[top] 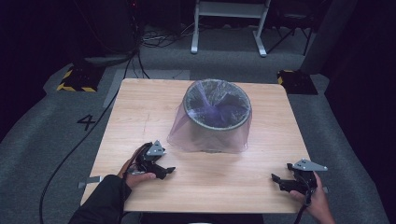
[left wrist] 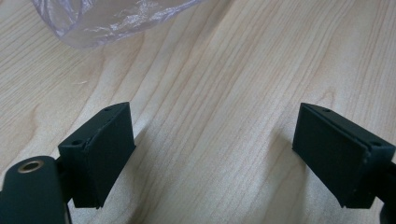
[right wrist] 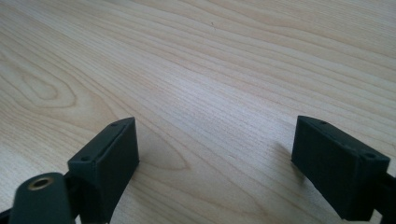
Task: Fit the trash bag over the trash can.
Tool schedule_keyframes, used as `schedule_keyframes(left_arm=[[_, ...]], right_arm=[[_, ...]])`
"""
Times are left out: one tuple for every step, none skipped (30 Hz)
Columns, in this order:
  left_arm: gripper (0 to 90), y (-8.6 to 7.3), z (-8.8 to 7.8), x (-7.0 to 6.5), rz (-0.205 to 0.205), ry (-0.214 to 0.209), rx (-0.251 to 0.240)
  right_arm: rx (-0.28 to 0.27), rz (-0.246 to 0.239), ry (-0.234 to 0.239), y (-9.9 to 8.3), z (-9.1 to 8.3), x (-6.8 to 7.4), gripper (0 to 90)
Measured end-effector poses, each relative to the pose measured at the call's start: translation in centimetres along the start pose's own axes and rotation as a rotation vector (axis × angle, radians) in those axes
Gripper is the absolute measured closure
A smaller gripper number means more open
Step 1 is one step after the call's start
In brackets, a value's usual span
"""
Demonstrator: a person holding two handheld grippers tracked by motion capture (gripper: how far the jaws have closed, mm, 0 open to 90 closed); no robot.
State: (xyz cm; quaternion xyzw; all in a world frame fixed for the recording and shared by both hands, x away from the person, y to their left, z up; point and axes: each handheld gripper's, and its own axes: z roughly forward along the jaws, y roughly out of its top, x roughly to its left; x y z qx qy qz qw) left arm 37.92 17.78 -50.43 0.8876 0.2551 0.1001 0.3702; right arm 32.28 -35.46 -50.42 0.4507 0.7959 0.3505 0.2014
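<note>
A round grey waste bin [top: 217,114] stands at the middle of the wooden table [top: 140,121], lined with a thin purple plastic bag [top: 187,135] that drapes down its outside to the tabletop. A corner of that bag [left wrist: 102,21] lies at the top left of the left gripper view. My left gripper [top: 167,171] rests on the table near the front left, jaws wide apart with bare wood between them [left wrist: 212,154]. My right gripper [top: 276,179] rests near the front right corner, also open over bare wood [right wrist: 215,163]. Both point toward the table's middle.
The table stands on grey carpet. Cables [top: 70,149] run across the floor at the left. A white frame [top: 229,23] stands behind the table, and black-and-yellow striped bases [top: 77,79] sit at the far left and far right.
</note>
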Motion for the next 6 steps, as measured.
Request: schedule_keyframes(left_arm=[[12.1,0.0,0.0,0.0,0.0,0.0,0.001],[12.1,0.01,0.0,0.01,0.0,-0.001,0.001],[12.1,0.01,0.01,0.0,-0.001,-0.001,0.0],[12.0,0.01,0.02,0.01,0.0,-0.002,0.0],[12.0,0.02,0.02,0.02,0.001,-0.003,0.0],[12.0,0.02,0.02,0.02,0.001,-0.003,0.0]], right_arm=[[0.0,0.0,0.0,0.0,0.0,0.0,14.6],[0.0,0.0,0.0,0.0,0.01,-0.01,14.6],[0.0,0.0,0.0,0.0,0.0,-0.01,14.6],[0.0,-0.001,0.0,0.0,0.01,-0.01,14.6],[0.0,-0.001,0.001,0.0,0.0,-0.01,14.6],[0.0,-0.001,0.001,0.0,0.0,-0.01,14.6]])
